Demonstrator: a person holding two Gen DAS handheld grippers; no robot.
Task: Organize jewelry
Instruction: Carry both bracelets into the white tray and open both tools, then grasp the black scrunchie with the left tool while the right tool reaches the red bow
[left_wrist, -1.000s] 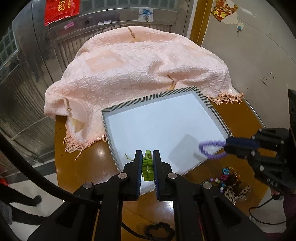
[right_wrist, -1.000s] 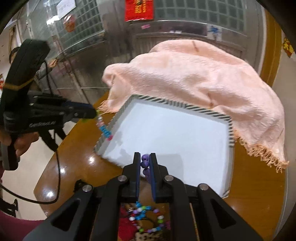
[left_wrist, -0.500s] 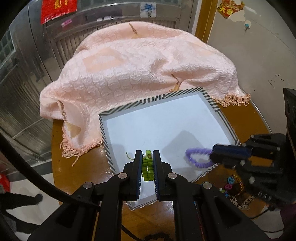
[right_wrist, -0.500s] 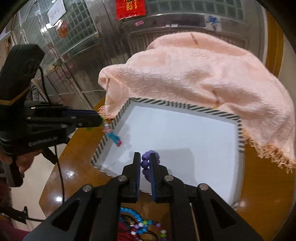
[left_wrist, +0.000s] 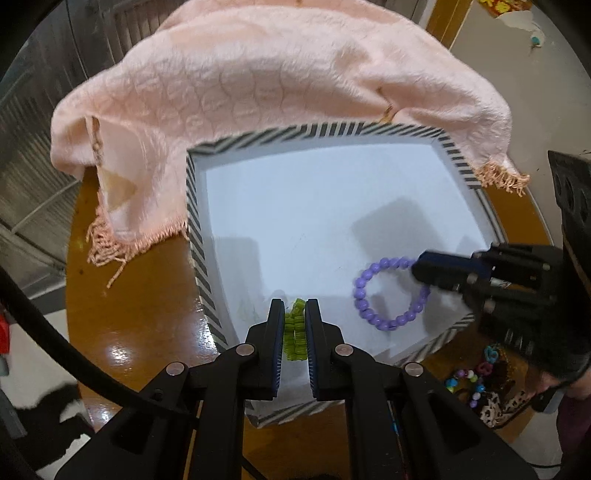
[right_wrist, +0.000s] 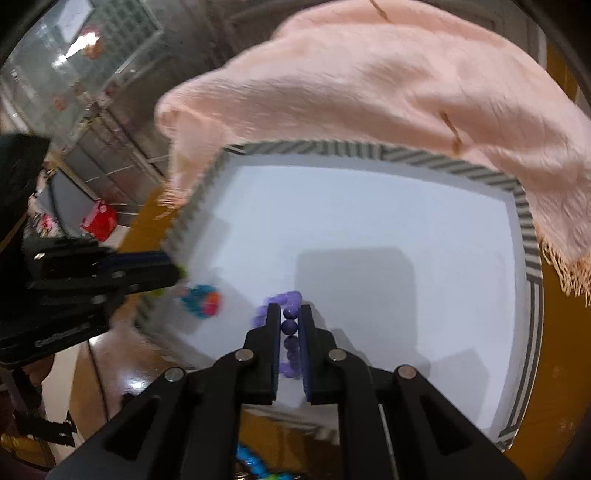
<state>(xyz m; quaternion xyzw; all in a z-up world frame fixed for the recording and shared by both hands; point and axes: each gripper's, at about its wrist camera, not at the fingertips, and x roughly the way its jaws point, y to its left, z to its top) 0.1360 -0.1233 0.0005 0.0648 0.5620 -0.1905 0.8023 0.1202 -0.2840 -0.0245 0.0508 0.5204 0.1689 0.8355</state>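
Both tongs hang low over the white tray (left_wrist: 325, 206), which has a striped rim and sits on the brown desk (left_wrist: 140, 314). The left tongs (left_wrist: 294, 328) are clamped tight on a green bracelet (left_wrist: 295, 332), just over the tray's near left corner. From the other side, blue and orange beads (right_wrist: 201, 301) dangle below those left tongs (right_wrist: 173, 271), down by the tray floor; it is too blurred to tell if they touch. The right tongs (right_wrist: 289, 332) are closed on a purple bracelet (right_wrist: 288, 325). Its loop (left_wrist: 388, 293) lies open on or just above the tray floor near the right edge, with the right tongs (left_wrist: 419, 269) pinching its far side. A pink cloth (left_wrist: 280, 70) covers the desk behind the tray. More beads (left_wrist: 476, 380) lie heaped on the desk by the tray's near right corner.
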